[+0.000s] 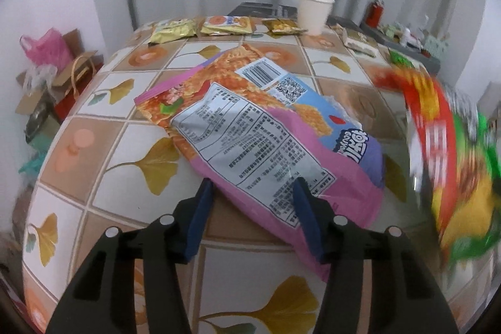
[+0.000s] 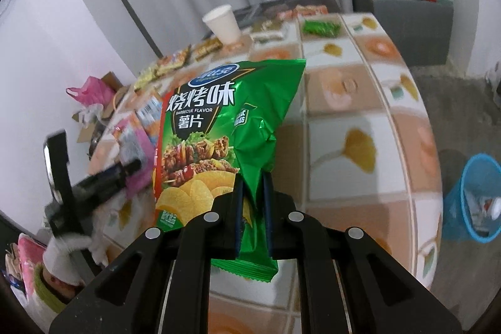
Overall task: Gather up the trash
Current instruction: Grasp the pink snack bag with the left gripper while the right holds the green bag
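left gripper (image 1: 253,193): unclenched, straddling the pink snack bag's (image 1: 256,127) lower end, long axis toward upper left | right gripper (image 2: 253,187): clamping green chip bag (image 2: 219,127); blue bin (image 2: 472,199) lower right

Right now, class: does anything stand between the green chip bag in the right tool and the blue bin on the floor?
Nothing visible does: the green chip bag hangs above the table edge, the blue bin beyond it.

Two large snack bags, a pink one (image 1: 272,143) and a green one (image 2: 219,127), one paper cup (image 1: 313,11), one blue bin (image 2: 476,196) at frame right.
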`<state>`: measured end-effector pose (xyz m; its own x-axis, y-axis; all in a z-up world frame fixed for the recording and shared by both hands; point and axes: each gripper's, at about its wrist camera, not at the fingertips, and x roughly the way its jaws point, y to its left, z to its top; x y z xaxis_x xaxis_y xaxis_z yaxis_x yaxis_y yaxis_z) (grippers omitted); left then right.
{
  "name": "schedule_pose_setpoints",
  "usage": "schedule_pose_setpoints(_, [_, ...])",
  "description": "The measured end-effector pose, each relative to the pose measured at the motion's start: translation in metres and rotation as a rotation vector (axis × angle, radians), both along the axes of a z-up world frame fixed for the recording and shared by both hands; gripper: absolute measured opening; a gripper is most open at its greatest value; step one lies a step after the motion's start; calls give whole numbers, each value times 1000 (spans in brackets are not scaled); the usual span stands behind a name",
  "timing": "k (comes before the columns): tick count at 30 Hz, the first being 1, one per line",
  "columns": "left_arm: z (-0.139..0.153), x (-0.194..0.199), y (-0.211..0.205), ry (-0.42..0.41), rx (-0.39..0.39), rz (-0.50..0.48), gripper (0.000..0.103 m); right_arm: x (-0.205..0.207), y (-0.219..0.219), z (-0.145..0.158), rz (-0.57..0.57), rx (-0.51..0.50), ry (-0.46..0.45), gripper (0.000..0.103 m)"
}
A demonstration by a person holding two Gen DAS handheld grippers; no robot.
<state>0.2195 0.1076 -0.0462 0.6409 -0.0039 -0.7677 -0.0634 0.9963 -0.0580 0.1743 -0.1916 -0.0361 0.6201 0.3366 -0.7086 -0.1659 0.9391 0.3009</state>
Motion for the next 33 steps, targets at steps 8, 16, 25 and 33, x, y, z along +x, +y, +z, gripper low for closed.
schedule_pose_setpoints(8, [-1, -30, -8, -4, 49, -96, 50, 35, 43, 5, 55, -18, -11, 10])
schedule_pose_setpoints(16, [0, -68, -9, 16, 45, -179, 49, 30, 90, -16, 158, -133, 12, 10])
schedule_pose_setpoints(25, [5, -129, 1, 49, -129, -231, 49, -23, 110, -37, 276, -249, 32, 10])
schedule_pose_setpoints(33, [-2, -185, 28, 89, -432, -250, 49, -71, 110, -40, 321, -233, 39, 10])
